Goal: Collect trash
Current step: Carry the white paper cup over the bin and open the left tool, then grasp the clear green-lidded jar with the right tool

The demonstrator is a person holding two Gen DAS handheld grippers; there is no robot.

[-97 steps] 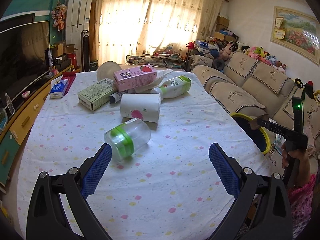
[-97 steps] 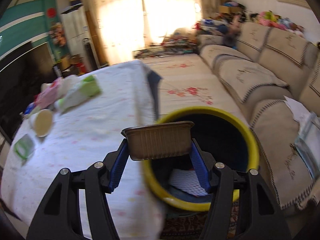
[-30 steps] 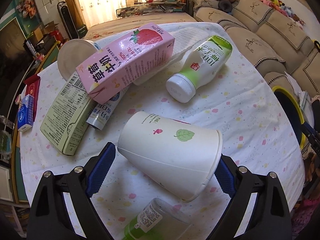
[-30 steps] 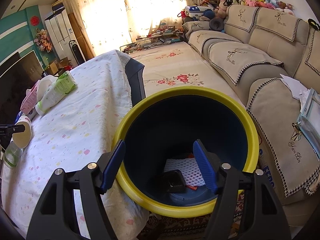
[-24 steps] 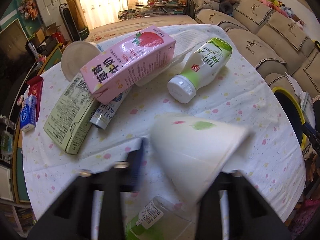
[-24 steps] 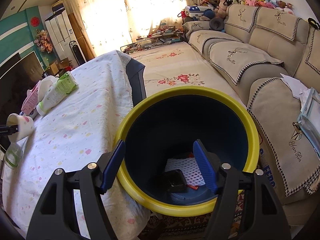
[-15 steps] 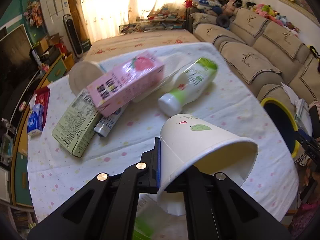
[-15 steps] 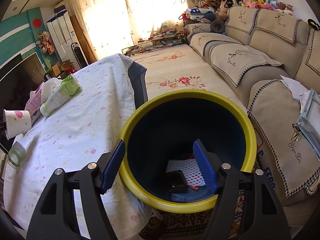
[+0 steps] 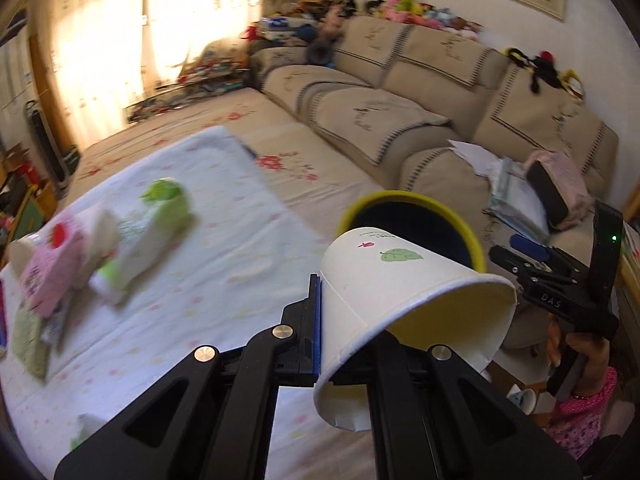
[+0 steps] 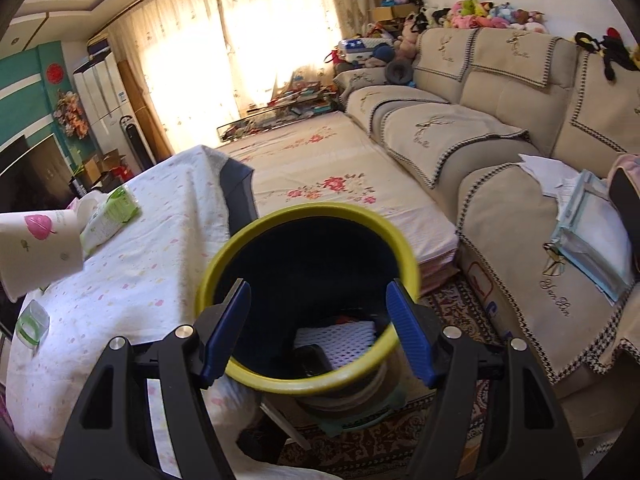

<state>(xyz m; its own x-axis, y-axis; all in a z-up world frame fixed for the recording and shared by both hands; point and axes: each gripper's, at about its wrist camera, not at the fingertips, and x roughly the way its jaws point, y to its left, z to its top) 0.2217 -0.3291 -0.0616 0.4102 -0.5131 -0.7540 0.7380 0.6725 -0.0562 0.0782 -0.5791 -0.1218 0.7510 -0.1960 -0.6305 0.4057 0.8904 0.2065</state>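
Observation:
A white paper cup (image 9: 400,280) with a green leaf print hangs above the table, tilted with its mouth toward the camera. My left gripper (image 9: 324,320) is shut on its wall, one finger outside and one inside. Just beyond it is the yellow-rimmed dark bin (image 9: 404,198). In the right wrist view the cup (image 10: 36,248) shows at the far left over the table. My right gripper (image 10: 318,328) stands open and holds nothing, above the near rim of the bin (image 10: 304,210). White mesh (image 10: 340,340) and a dark item lie at the bin's bottom.
On the dotted tablecloth (image 9: 224,264) lie a green-and-white bottle (image 9: 152,232), a pink carton (image 9: 50,268), a green box (image 9: 28,340) and a clear jar (image 10: 32,326). A beige sofa (image 10: 500,128) with papers runs along the right. A hand (image 9: 580,352) holds the right gripper.
My left gripper closed on the paper cup, lifted it off the table and swung it right toward the bin. The right gripper drew back a little from over the bin, still open.

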